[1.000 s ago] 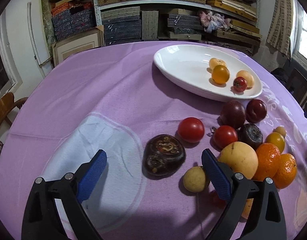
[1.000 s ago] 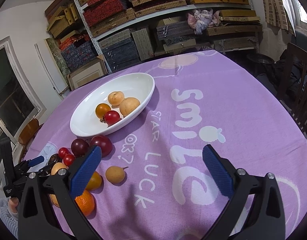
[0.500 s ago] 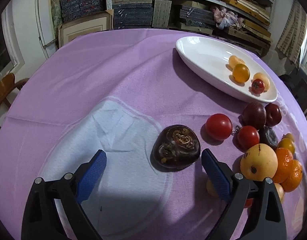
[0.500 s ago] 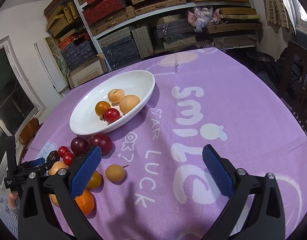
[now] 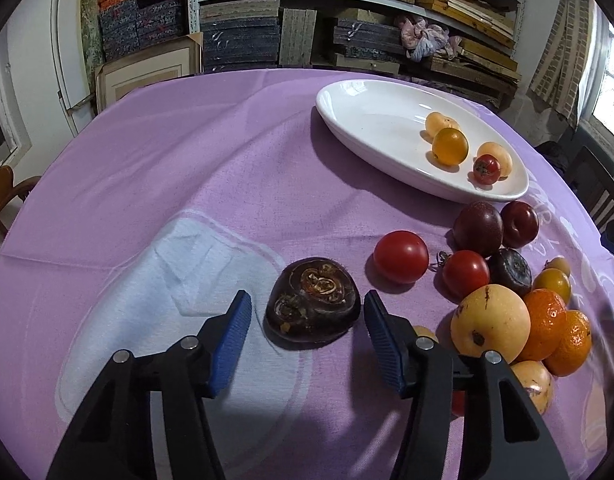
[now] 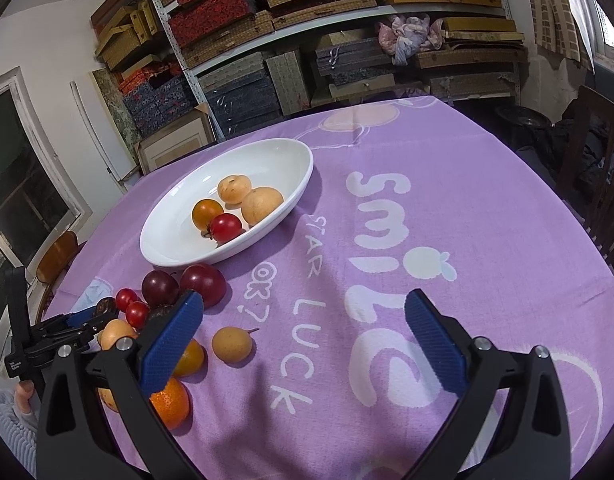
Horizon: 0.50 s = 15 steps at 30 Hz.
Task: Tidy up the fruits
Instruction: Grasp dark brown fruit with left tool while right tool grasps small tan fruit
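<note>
Left tongs [image 5: 307, 330] are closing astride the dark wrinkled fruit [image 5: 313, 303] on the table [image 5: 187, 168], pads not yet touching, evidently to carry it to the far-right white dish [image 5: 359, 120]. Right tongs [image 6: 303, 340] hover open, empty.

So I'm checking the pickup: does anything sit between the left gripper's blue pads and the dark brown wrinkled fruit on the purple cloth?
Nothing visible does. The left gripper has its jaws closing around the dark brown wrinkled fruit, with only small gaps of purple cloth either side.
</note>
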Available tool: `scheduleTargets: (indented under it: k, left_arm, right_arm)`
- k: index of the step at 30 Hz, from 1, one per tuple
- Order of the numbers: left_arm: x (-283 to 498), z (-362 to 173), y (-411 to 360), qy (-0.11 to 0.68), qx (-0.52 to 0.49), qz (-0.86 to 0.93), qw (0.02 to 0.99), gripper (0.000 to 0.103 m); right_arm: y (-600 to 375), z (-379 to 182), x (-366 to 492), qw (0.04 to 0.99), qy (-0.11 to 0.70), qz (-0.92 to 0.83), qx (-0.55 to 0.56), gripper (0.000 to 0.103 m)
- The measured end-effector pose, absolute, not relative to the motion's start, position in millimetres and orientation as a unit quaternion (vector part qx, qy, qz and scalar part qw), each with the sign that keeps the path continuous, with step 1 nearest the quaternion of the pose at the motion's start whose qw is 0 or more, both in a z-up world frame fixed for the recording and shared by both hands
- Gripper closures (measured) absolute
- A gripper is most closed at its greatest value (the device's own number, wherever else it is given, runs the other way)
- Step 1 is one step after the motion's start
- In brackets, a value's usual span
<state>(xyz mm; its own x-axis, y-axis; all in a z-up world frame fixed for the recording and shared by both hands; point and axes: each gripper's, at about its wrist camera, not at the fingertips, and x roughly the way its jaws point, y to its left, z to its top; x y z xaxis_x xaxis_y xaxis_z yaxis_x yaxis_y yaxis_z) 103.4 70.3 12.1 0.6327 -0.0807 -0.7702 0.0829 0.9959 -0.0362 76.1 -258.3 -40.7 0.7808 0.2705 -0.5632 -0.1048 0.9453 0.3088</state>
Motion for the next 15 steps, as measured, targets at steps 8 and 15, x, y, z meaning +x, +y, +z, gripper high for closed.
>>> scheduleTargets:
  k: [8,15]
  left_arm:
    - [105.7,13.8,68.5,0.424,-0.001,-0.056,0.904,0.057]
    - [105.7,14.3,72.9,0.422,-0.009,-0.044,0.905,0.057]
  right_arm:
    - [-232.1,-42.5,72.3,0.934,0.326,0.126,0.075,0.004]
    - [-189.8,-44.5,59.4,0.937,0.314,0.145,-0.048,0.015]
